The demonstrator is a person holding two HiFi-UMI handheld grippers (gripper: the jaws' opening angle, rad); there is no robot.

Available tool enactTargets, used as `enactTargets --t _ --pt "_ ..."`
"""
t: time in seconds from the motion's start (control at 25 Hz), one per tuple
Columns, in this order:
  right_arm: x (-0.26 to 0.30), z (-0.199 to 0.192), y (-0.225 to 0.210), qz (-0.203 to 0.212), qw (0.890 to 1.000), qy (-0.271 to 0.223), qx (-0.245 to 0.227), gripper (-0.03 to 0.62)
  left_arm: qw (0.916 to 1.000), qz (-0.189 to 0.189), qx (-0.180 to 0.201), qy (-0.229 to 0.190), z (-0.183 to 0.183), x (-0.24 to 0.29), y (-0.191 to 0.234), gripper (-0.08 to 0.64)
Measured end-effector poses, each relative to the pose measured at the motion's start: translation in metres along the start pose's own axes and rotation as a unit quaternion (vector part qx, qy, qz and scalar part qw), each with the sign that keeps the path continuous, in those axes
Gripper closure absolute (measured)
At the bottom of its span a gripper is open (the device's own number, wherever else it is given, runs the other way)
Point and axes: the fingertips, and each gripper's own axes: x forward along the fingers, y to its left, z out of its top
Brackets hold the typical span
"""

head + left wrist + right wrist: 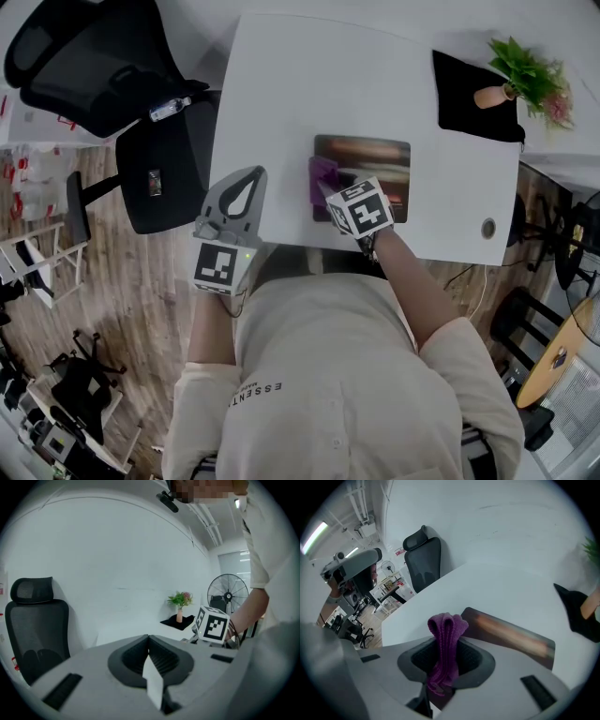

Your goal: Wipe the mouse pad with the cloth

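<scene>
- White desk [281, 94] on a wood floor, plain white wall behind; a bright, tidy office.
- The mouse pad [370, 155] lies flat near the desk's front edge, a dark rectangle with a brownish print, right in front of the person.
- Right gripper [445, 644]: jaws pinched tight on the purple cloth [447, 623]. The cloth is bunched, a fold poking up past the tips and the rest hanging down between the jaws.
- It hovers at the pad's near-left corner. I cannot tell whether the cloth touches the pad.
- Left gripper [149, 637]: jaws together, nothing in them, held out past the desk's left edge and away from the action.
- The cloth looks soft, light and floppy, so it should drag and fold under pressure. This mid-bunch grip looks sound, but a loose tail may flap.
- The pad looks thin and flexible and could slide or ruck up under a wipe. The idle gripper could pin a corner.
- Around it: a plant [525, 70] on a black mat [469, 98] at the far right corner, well clear. A chair [84, 56] sits left of the desk and a fan [228, 592] stands off to the right.
- Nothing sits on the pad or blocks a sweep across it.
</scene>
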Motion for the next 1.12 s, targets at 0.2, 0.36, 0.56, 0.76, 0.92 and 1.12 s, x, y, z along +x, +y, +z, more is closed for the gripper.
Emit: enactTargets --t 0.2,0.36,0.56,0.76,0.92,1.12 --pt "-0.006 -0.01 -0.014 -0.013 1.0 0.007 0.008 0.492 0.9997 -0.013 0.017 -0.012 0.003 0.009 -0.005 0.558" --pt "-0.015 -0.018 -0.03 -0.018 1.0 0.007 0.02 0.492 0.9997 -0.015 0.006 -0.018 0.011 0.019 -0.013 0.558" --pt "-0.026 -0.03 -0.05 -0.021 0.999 0.006 0.031 0.492 0.9998 -0.019 0.003 -0.01 0.015 0.035 -0.032 0.558" --pt "-0.04 -0.042 -0.072 -0.025 0.999 0.005 0.038 0.492 0.9995 -0.03 0.009 -0.01 0.021 0.052 -0.055 0.558" --pt "-0.051 -0.053 -0.094 -0.029 0.998 0.002 0.05 0.492 0.9987 -0.042 0.025 -0.015 0.025 0.067 -0.074 0.558" --pt "-0.066 -0.066 -0.118 -0.037 0.998 0.0 0.058 0.492 0.9985 -0.046 0.019 -0.023 0.03 0.081 -0.094 0.558"
